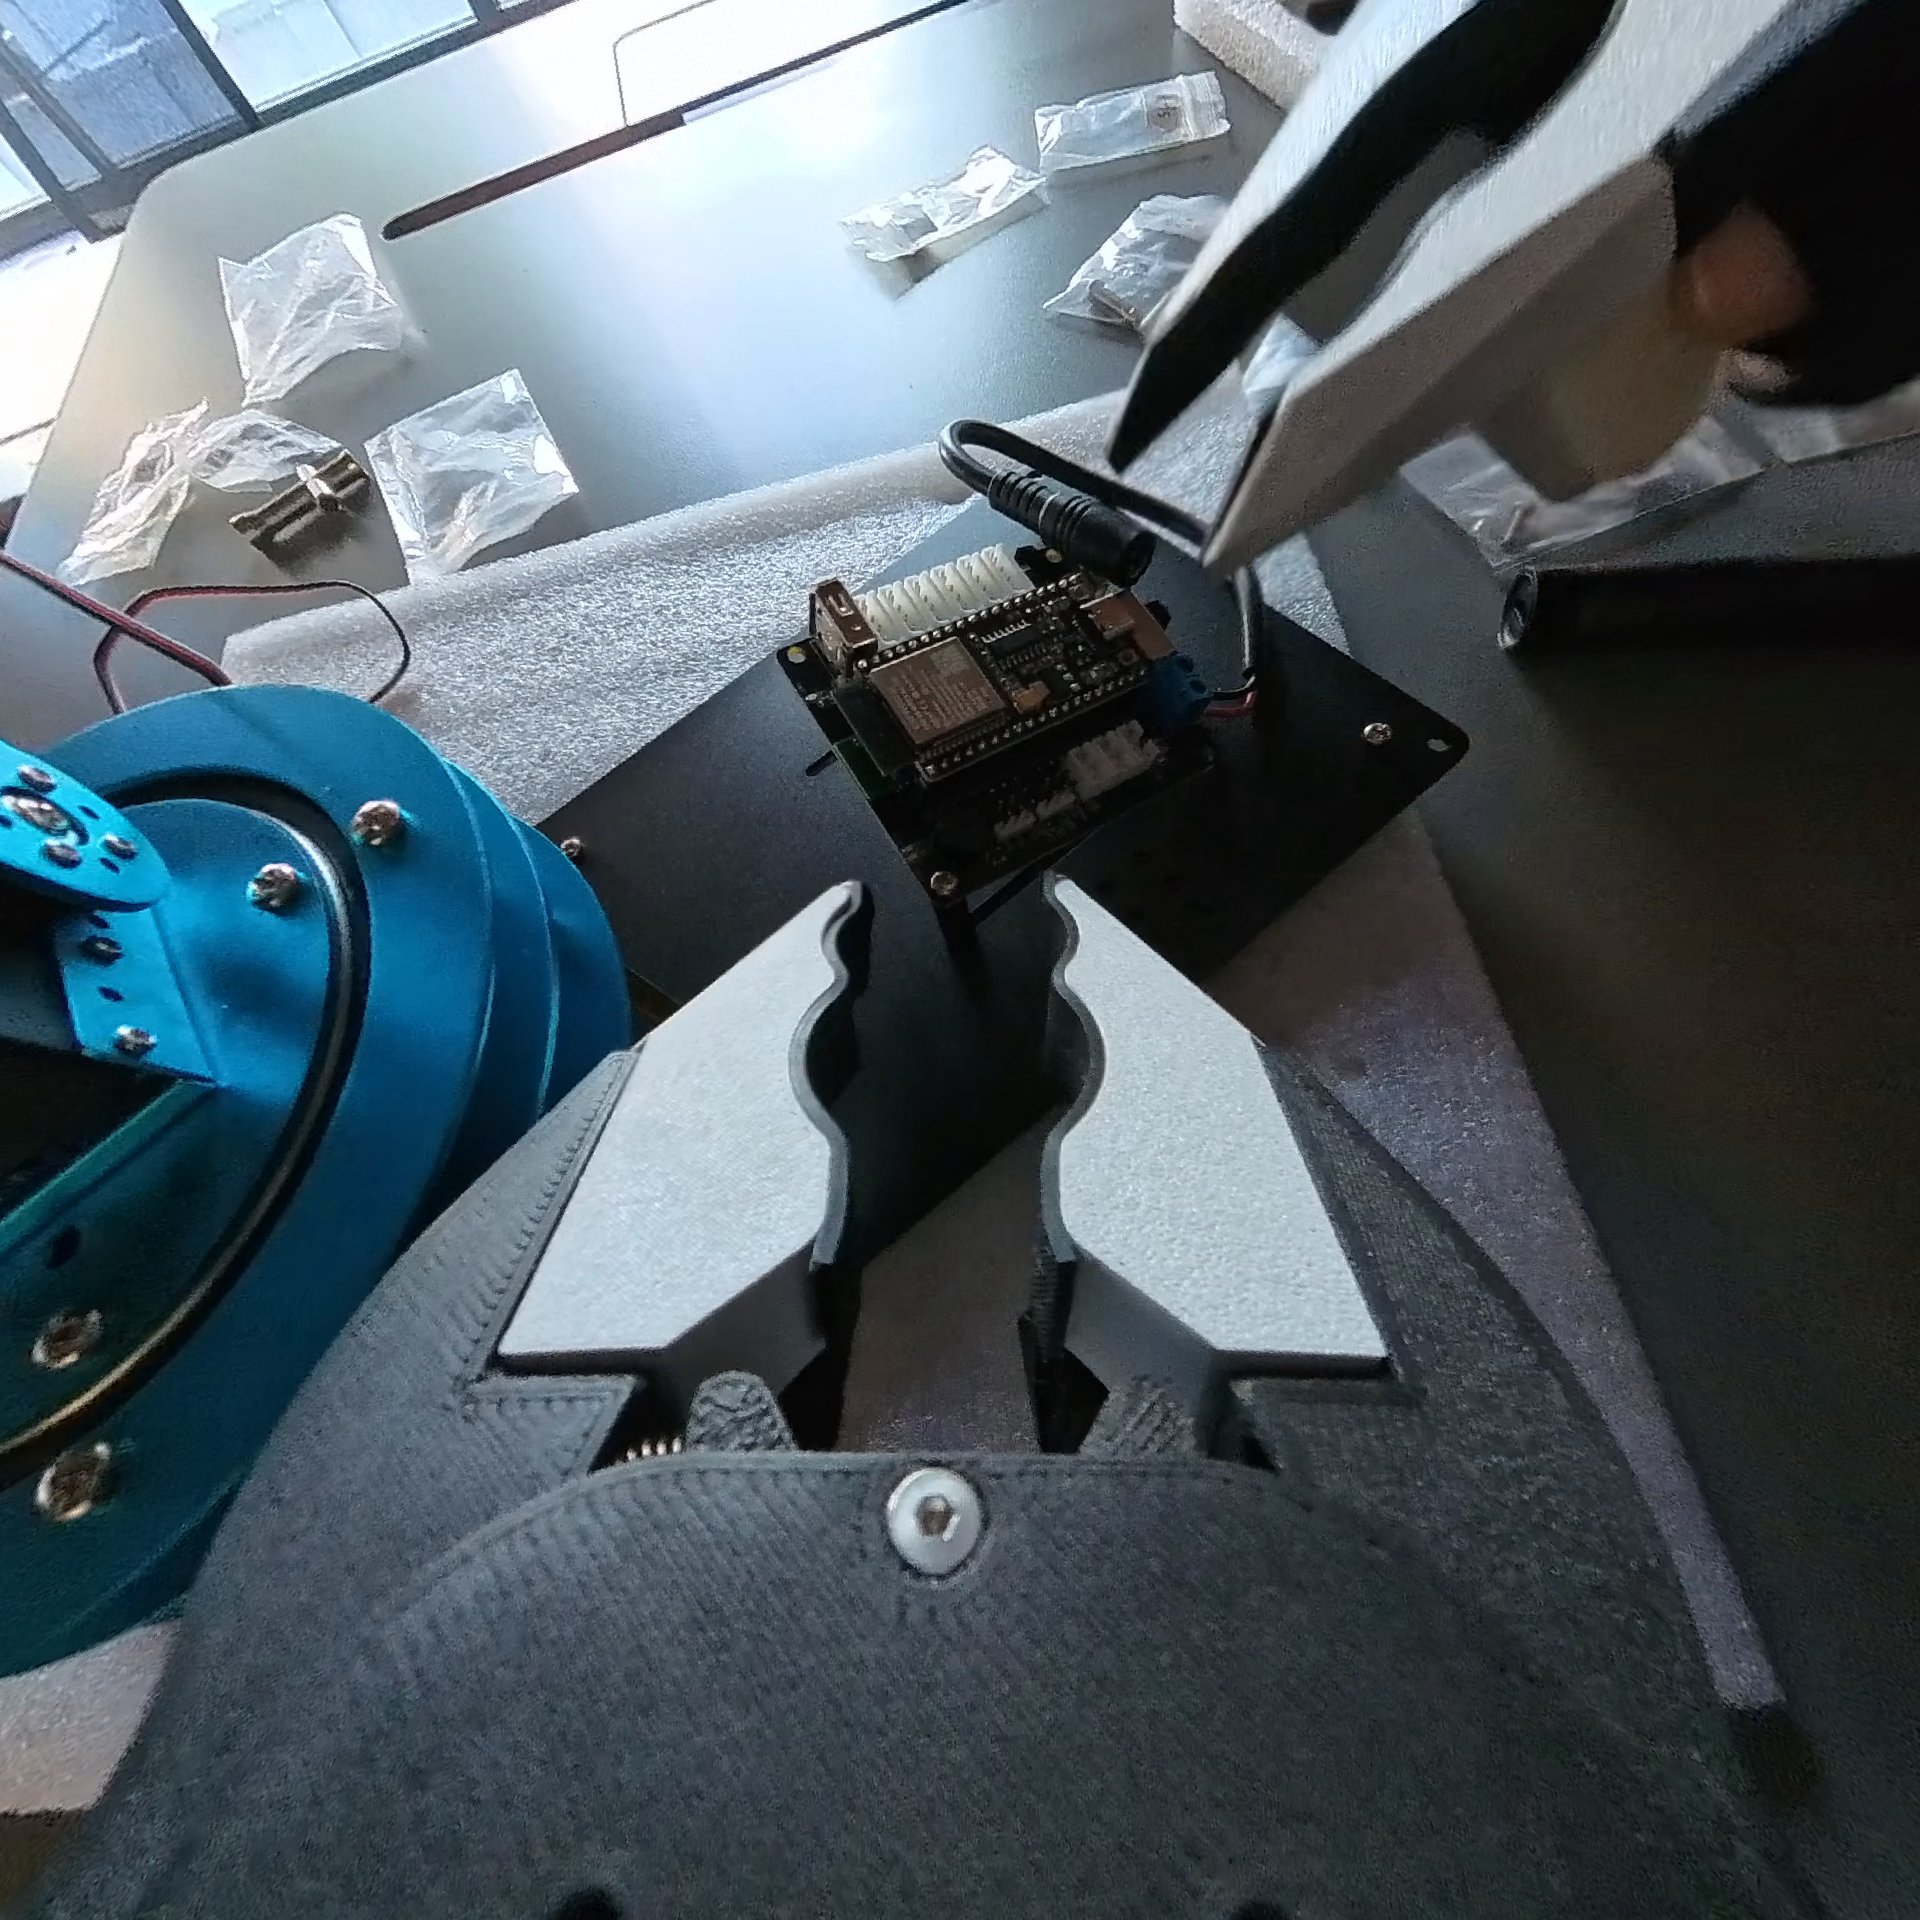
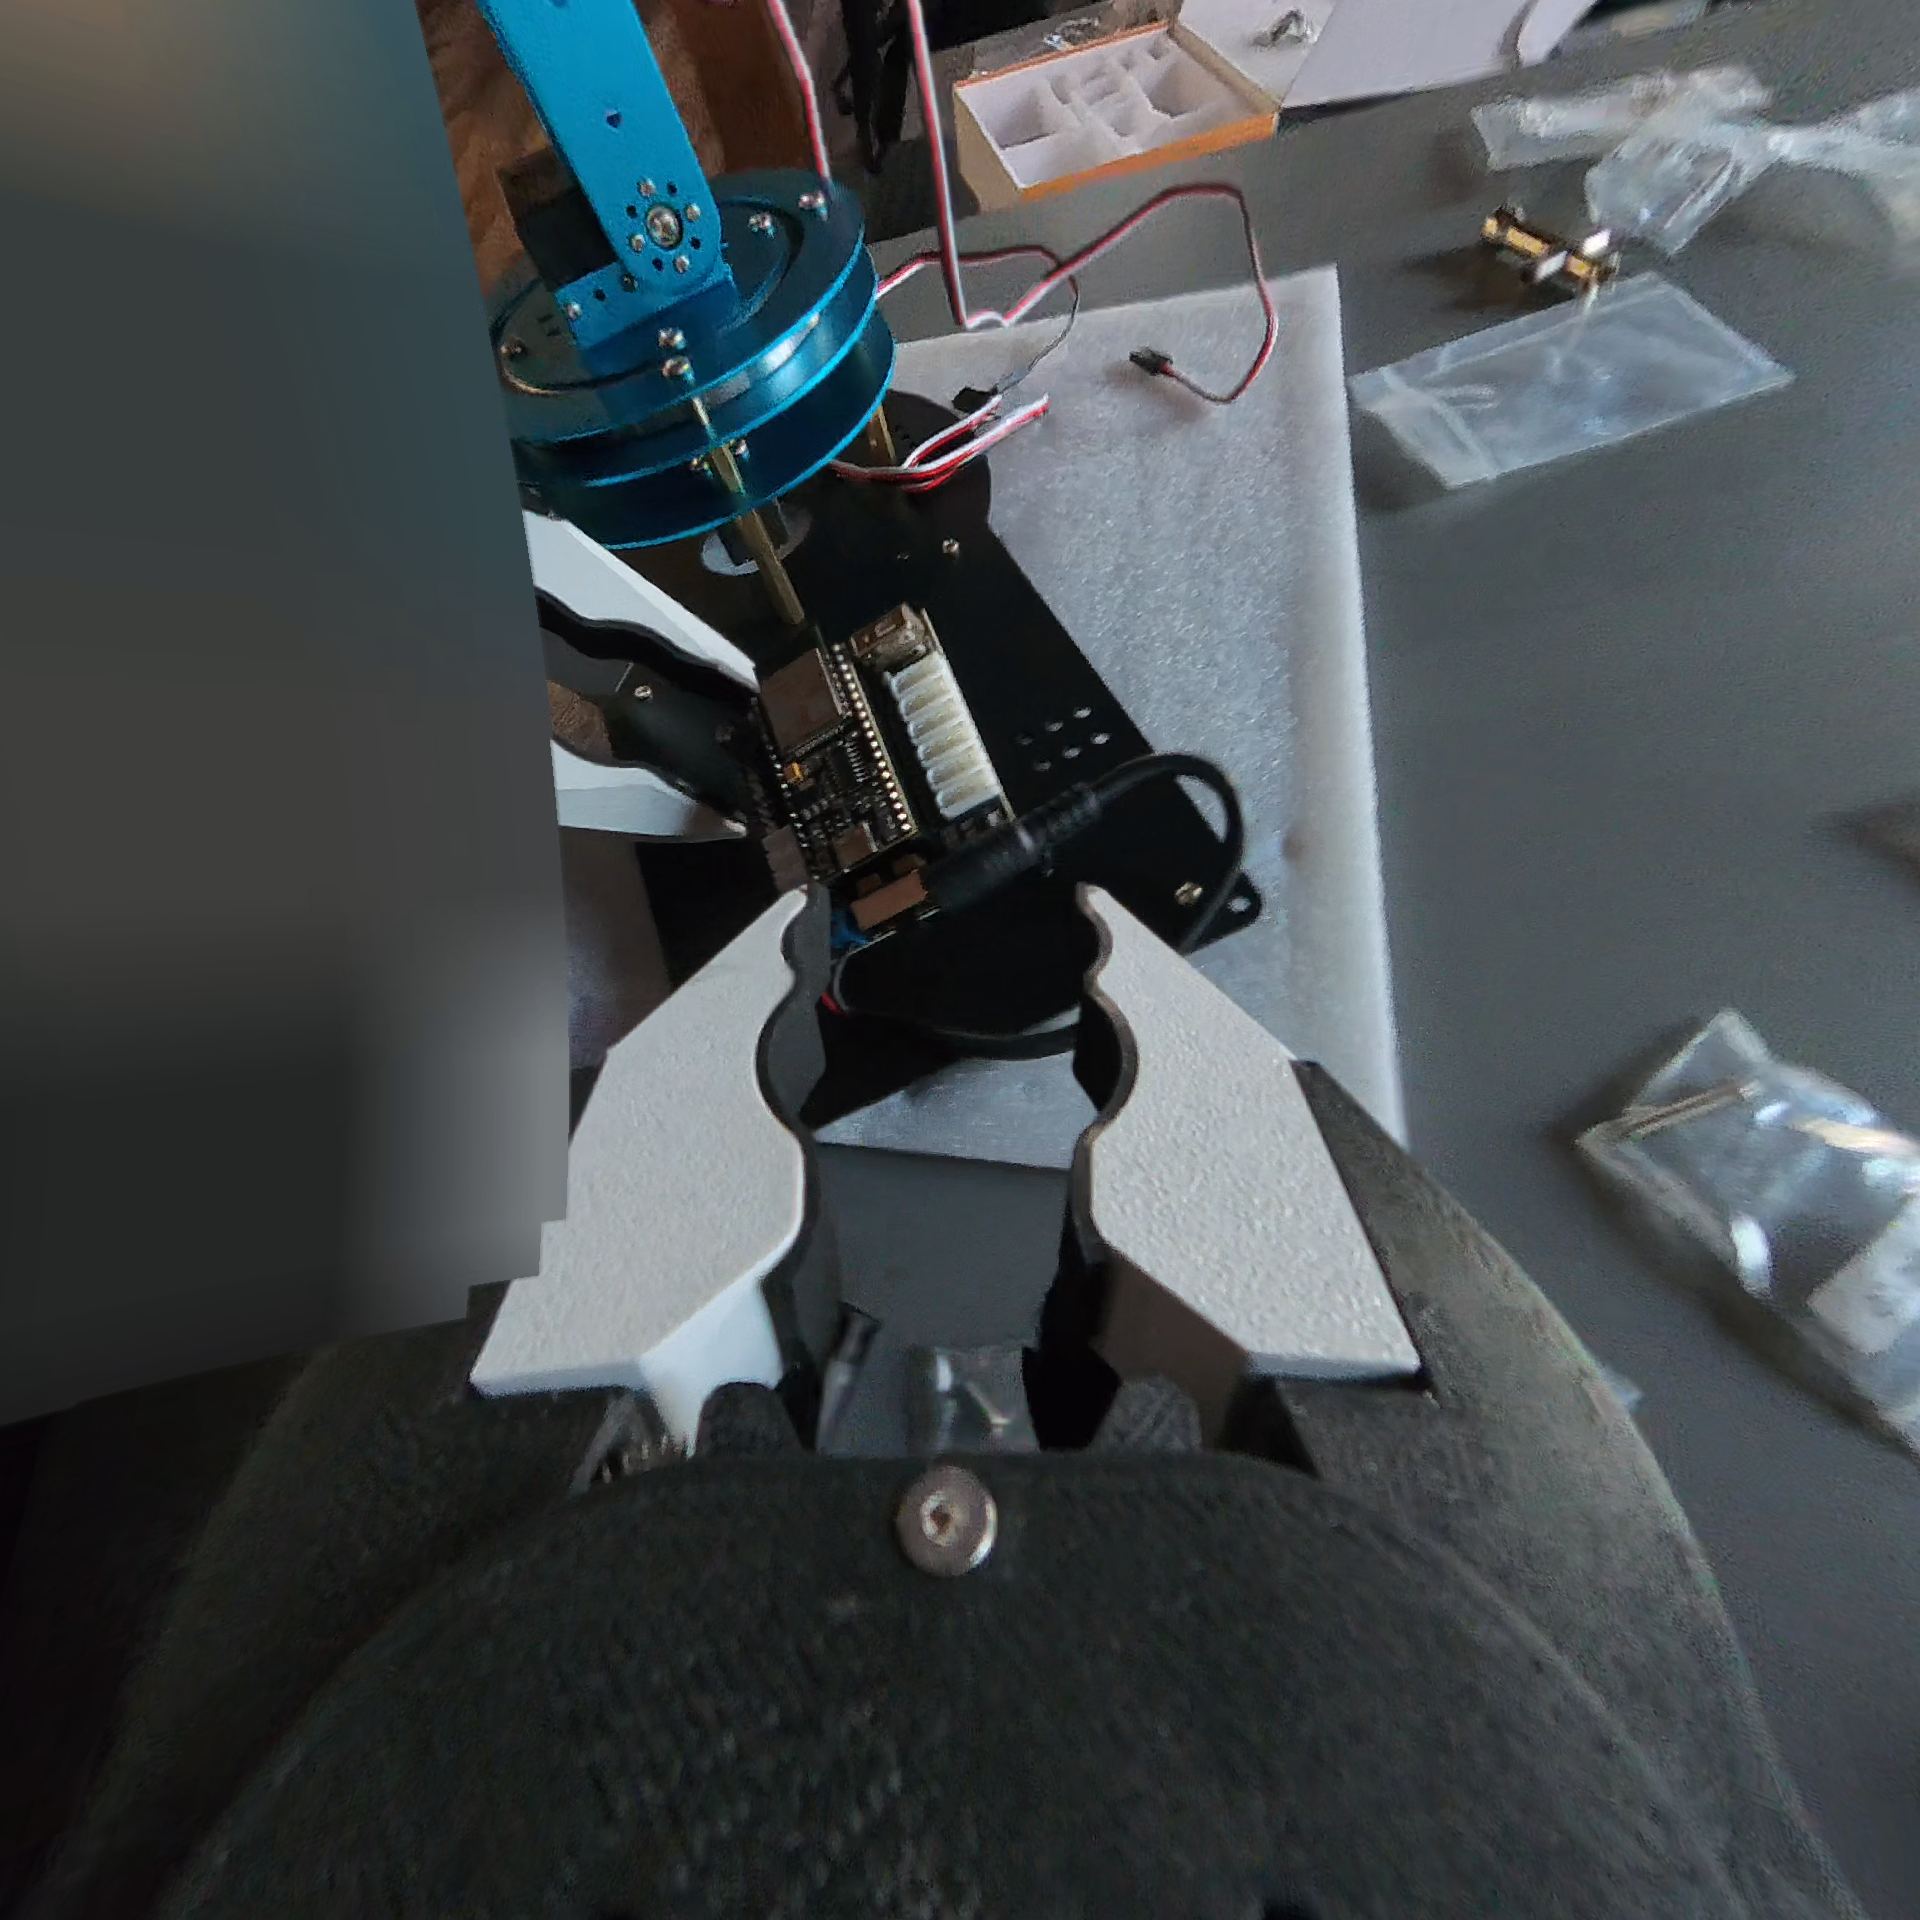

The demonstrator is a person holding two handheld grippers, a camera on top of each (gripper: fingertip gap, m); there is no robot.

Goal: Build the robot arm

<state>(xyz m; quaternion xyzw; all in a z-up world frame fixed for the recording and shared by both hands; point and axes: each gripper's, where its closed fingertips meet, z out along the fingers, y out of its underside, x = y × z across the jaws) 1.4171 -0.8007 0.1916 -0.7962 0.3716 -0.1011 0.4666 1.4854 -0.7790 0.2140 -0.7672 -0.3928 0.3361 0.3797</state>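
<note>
Blue anodised turntable base [image 2: 696,374] and a stacked controller board [image 1: 997,707] already stand screwed to a black mounting plate [image 1: 1340,769] on white foam sheet [image 2: 1195,540] mid-counter. Servo leads [image 2: 1226,312] lie unplugged, and hardware bags [image 1: 468,468] lie along the far edge. Left claw [image 1: 951,925] and right claw [image 2: 940,909] hover parted and empty, the right just beside the barrel plug [image 2: 1023,836].

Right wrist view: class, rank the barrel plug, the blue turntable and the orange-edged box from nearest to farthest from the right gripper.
Measured from the right gripper:
1. Barrel plug, just beyond the fingers, slightly right.
2. Blue turntable, farther ahead, left, raised over the black plate.
3. Orange-edged box, farthest, at the top, right of centre.
</note>
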